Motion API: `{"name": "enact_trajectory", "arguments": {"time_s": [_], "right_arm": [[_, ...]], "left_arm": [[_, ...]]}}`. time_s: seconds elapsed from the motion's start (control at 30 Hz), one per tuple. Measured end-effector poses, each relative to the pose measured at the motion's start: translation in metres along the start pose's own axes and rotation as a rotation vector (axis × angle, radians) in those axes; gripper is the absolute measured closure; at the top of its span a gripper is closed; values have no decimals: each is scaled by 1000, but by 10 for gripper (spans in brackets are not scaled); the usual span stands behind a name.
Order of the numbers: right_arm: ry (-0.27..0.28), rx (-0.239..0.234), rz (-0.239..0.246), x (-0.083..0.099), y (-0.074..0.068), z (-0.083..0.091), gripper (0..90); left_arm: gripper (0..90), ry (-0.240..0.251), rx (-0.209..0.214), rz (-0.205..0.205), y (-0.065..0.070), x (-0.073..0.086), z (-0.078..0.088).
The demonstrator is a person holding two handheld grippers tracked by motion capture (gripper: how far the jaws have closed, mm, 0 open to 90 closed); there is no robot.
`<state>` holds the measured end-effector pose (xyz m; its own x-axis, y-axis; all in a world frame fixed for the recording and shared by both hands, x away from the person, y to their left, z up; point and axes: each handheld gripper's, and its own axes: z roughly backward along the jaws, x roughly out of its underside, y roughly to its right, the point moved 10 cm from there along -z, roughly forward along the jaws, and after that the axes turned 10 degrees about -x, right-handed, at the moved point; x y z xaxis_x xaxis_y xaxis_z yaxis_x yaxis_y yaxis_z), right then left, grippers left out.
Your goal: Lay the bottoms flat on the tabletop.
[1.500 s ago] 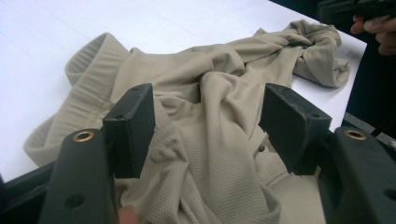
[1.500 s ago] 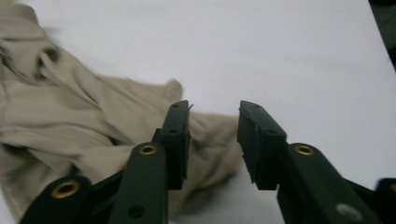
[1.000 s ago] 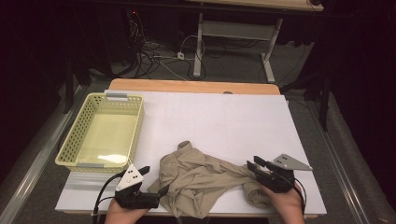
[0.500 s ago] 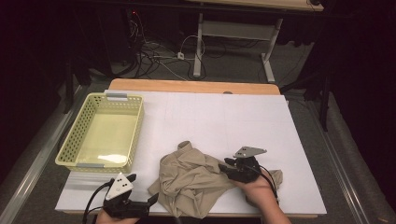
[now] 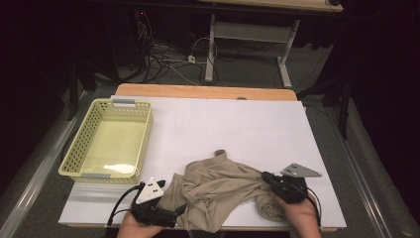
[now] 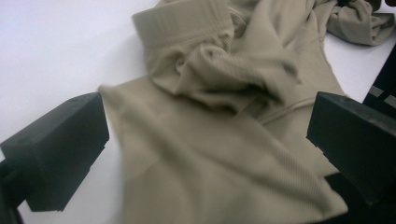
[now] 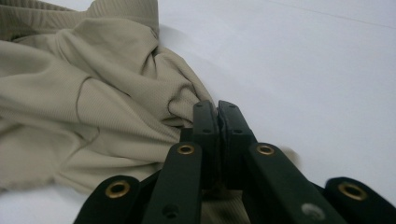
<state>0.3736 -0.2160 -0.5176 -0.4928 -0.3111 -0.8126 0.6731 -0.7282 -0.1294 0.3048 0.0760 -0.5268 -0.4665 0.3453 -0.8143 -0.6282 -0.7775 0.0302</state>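
A crumpled beige garment lies at the near edge of the white table top. My right gripper is at its right side, and its jaws have just been closing. In the right gripper view they stand together, with a pucker of the garment pinched at their tips. My left gripper is at the garment's near left corner. In the left gripper view its jaws stand wide apart with the cloth lying loose between them.
A pale yellow plastic basket stands on the left of the table, with nothing inside. Beyond the wooden far edge are cables and a desk frame on the floor. A dark floor borders both sides.
My right gripper went left into the garment, shut on a fold and came back to the right, drawing that side out. The left gripper shifted slightly along the near edge.
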Motion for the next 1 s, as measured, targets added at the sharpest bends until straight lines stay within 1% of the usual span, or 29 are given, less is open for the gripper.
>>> {"name": "enact_trajectory", "arguments": {"time_s": [0.03,0.07,0.13,0.23,0.27,0.33,0.37,0.43,0.47,0.5,0.53,0.57,0.6,0.67,0.7,0.73,0.77,0.8,0.87,0.9,0.93,1.0], "right_arm": [[8,20,-21,6,6,10,874],[13,33,-26,9,10,16,874],[31,62,-55,16,17,30,874],[56,115,-79,27,25,52,874],[60,129,-89,31,27,59,875],[73,167,-105,38,32,73,883],[80,193,-111,42,34,81,884],[99,211,-139,49,37,93,884],[100,218,-149,54,37,97,884],[95,224,-151,58,37,100,884],[91,228,-151,61,35,103,884],[88,235,-150,64,34,105,884],[87,241,-151,66,32,107,884],[87,253,-146,69,29,112,884],[88,257,-146,71,28,114,884],[87,259,-145,73,27,115,884],[87,260,-149,75,26,117,884],[87,259,-150,76,25,118,884],[87,254,-157,79,24,118,881],[88,251,-163,80,23,118,881],[88,249,-157,80,22,118,881],[88,246,-150,78,20,117,880]], "left_arm": [[0,1,8,-5,2,-2,-2],[0,1,19,-13,5,-5,-5],[0,-6,42,-31,12,-9,-13],[0,-20,83,-60,23,-15,-23],[6,-15,96,-67,27,-18,-26],[49,-16,118,-91,34,-22,-32],[81,-16,125,-102,38,-25,-35],[163,-20,136,-125,44,-30,-43],[188,-28,133,-139,46,-32,-48],[239,-43,128,-170,47,-33,-53],[290,-66,114,-211,48,-32,-60],[298,-95,102,-236,48,-31,-67],[299,-124,100,-247,48,-28,-73],[347,-180,105,-258,48,-24,-81],[357,-179,104,-272,49,-25,-82],[398,-180,119,-280,51,-26,-83],[454,-181,124,-286,52,-26,-83],[523,-187,153,-277,53,-26,-83],[675,-188,180,-269,55,-27,-83],[733,-190,187,-262,54,-27,-83],[785,-186,185,-263,54,-27,-82],[818,-174,166,-277,51,-28,-79]]}}
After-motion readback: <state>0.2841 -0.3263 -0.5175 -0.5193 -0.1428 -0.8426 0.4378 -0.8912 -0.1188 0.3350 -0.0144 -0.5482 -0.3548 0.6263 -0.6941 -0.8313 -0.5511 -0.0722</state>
